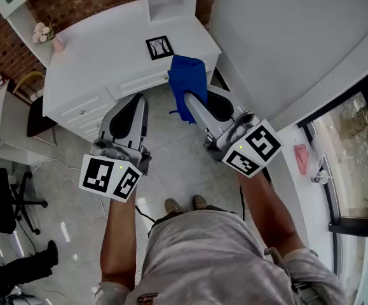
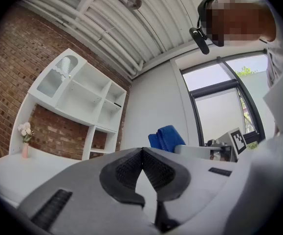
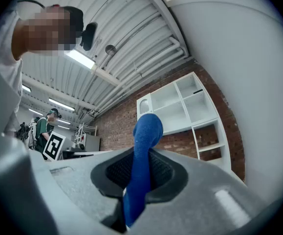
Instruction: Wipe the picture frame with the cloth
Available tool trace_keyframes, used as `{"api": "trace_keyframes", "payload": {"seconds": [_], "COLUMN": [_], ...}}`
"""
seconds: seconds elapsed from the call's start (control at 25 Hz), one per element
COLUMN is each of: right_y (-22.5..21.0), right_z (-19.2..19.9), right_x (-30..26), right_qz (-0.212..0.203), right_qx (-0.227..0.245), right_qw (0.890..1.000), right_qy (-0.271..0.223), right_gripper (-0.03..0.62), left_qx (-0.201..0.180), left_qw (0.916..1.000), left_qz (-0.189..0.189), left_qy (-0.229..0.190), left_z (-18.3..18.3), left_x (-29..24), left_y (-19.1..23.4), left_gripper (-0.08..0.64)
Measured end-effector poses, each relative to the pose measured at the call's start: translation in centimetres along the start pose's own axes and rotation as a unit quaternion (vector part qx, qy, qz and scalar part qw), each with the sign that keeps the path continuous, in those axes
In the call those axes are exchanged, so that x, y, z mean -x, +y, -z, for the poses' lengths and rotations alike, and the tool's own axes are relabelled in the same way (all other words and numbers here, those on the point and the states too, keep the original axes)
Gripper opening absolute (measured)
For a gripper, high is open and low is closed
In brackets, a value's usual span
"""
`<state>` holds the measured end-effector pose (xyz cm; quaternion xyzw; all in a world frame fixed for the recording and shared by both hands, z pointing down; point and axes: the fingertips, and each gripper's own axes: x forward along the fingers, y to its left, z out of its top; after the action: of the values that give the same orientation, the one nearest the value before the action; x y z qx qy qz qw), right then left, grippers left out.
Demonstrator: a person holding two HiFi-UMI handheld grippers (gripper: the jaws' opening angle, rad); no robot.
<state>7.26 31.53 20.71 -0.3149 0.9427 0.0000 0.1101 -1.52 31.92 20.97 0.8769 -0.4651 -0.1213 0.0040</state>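
grippers come first, both held out in front of the person's body and tipped a little above level. left gripper [image 1: 138, 100] has its jaws pressed together with nothing between them; in its own view the two dark pads [image 2: 124, 170] meet at the tip. right gripper [image 1: 191, 107] is clamped on the blue cloth [image 1: 188, 81], which stands up between its pads as a folded bunch and drapes loose beyond the tips. only a narrow fold is pinched, so i judge that a hard drag could pull it out.

further on is floor, then the white desk [image 1: 95, 75] with drawers. the picture frame [image 1: 159, 47] lies flat on the desk top near its front edge, well apart from the cloth, and nothing touches it yet. so the step in hand is the approach. to do it well, i think the right gripper should tilt down so that the loose part of the cloth, not the hard jaw tips, meets the frame. the frame seems light and may slide; the empty left gripper could press on one corner to steady it. a vase of flowers [image 1: 44, 33] stands at the far left corner, out of the way.
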Motion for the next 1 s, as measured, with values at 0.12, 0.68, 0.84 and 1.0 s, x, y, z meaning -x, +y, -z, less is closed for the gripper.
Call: {"api": "trace_keyframes", "payload": {"seconds": [0.12,0.68,0.84,1.0], "right_y": [0.2,0.3,-0.3,-1.1], "right_z": [0.2,2.0,2.8,2.9], "right_x": [-0.1,-3.7,-4.7,-6.2], "right_qz": [-0.003,0.042,0.054,0.056], "right_qx": [0.005,-0.006,-0.003,0.004], "right_qw": [1.0,0.999,0.999,0.998], "right_qy": [-0.001,-0.001,0.005,0.01], "right_gripper": [0.049,0.049,0.049,0.049], "left_qx": [-0.003,0.007,0.011,0.014], "left_qw": [1.0,0.9999,0.9999,0.9999], "left_qz": [-0.002,0.005,0.004,0.003], "left_qy": [0.0,0.005,0.007,0.008], "left_z": [0.2,0.9,1.6,1.9], "left_x": [0.1,2.0,2.1,1.5], "left_y": [0.2,6.8,8.6,10.2], "left_gripper": [0.0,0.0,0.0,0.0]}}
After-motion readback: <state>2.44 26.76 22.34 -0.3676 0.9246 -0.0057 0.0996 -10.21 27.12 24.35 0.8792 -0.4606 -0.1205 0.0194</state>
